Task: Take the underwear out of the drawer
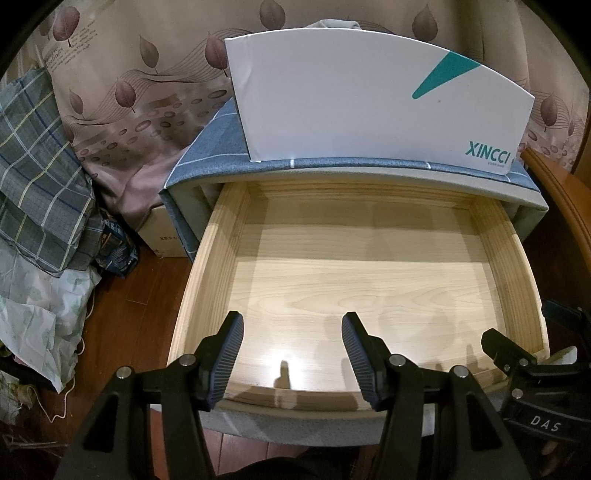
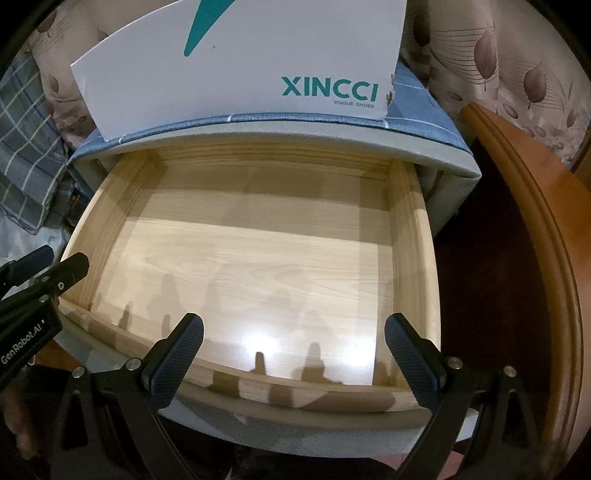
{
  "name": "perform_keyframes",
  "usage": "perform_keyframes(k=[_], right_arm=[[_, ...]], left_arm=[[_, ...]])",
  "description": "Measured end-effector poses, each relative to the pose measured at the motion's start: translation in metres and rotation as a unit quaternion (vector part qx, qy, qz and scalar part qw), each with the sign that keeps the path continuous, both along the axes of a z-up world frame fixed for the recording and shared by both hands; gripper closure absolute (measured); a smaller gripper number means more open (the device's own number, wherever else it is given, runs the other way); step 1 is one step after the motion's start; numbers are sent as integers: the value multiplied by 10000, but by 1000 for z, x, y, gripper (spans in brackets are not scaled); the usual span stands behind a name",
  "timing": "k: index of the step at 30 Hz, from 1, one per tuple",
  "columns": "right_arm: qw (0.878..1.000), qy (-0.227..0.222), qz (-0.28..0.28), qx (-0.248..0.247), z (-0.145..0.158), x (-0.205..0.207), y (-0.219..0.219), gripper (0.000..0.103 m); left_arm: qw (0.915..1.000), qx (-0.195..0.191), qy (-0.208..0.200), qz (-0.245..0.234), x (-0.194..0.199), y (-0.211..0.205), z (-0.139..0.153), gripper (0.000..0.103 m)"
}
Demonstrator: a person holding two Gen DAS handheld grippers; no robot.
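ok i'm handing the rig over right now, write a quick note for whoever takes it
Left gripper: fingers open, empty, over the front edge of the drawer.
Right gripper: open, empty, beside it at the same edge.
Drawer is pulled out; nothing lies on the part of its wooden bottom that shows.
A white XINCCI shoe box stands on the cabinet top, with grey cloth showing above its rim; whether that is the underwear cannot be told.
Left to do: nothing visible to take out.
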State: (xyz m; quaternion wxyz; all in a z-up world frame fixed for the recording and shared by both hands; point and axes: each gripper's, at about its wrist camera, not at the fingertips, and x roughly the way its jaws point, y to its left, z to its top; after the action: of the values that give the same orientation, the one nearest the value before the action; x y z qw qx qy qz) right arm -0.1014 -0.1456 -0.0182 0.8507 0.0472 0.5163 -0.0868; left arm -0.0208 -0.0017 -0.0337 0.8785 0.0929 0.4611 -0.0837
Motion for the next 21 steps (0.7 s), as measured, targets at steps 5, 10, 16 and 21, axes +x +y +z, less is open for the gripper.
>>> perform_keyframes(k=[5,10,16,21], right_arm=[[10000,6,0,-27,0,1,1,6],[10000,11,-3,-31,1,1,1,6],[10000,7,-11,-24,1,1,1,6],[10000,9,-8,-26,1,1,1,6]], left_arm=[[10000,18,0,-32,0,-1,1,46],[10000,27,-7,-61,-1,-1,2,46],[9999,14,-51,-130,-3,-2,4,46],[9999,-18,-64,-143,-4,-3,5,46]])
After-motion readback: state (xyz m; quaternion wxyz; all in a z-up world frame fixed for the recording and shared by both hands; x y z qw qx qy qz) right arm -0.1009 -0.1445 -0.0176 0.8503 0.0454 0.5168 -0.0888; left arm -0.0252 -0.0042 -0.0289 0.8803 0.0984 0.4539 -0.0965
